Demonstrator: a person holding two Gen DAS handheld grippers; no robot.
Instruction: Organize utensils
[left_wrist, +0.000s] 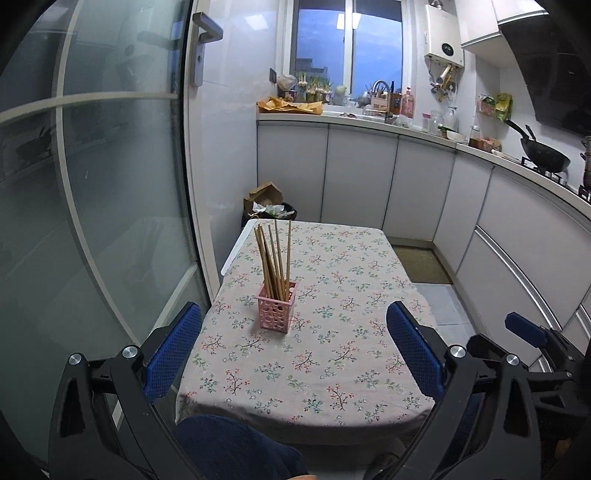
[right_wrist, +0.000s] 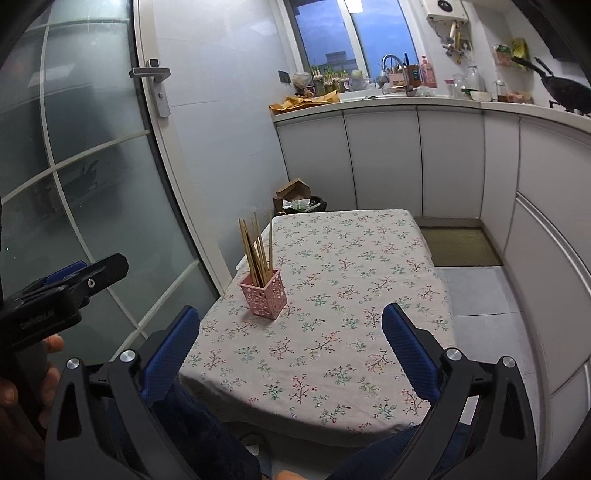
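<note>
A: Two grippers hang back from the surface (left_wrist: 332, 332); the left gripper (left_wrist: 295, 347) and right gripper (right_wrist: 291, 343) both gape wide, holding nothing.

B: The pink basket (left_wrist: 277, 310) stands left of centre, chopsticks (left_wrist: 275, 258) upright inside. Looks finished; best withdraw without nudging it.

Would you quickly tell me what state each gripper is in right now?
Left gripper: open, holding nothing.
Right gripper: open, holding nothing.
</note>
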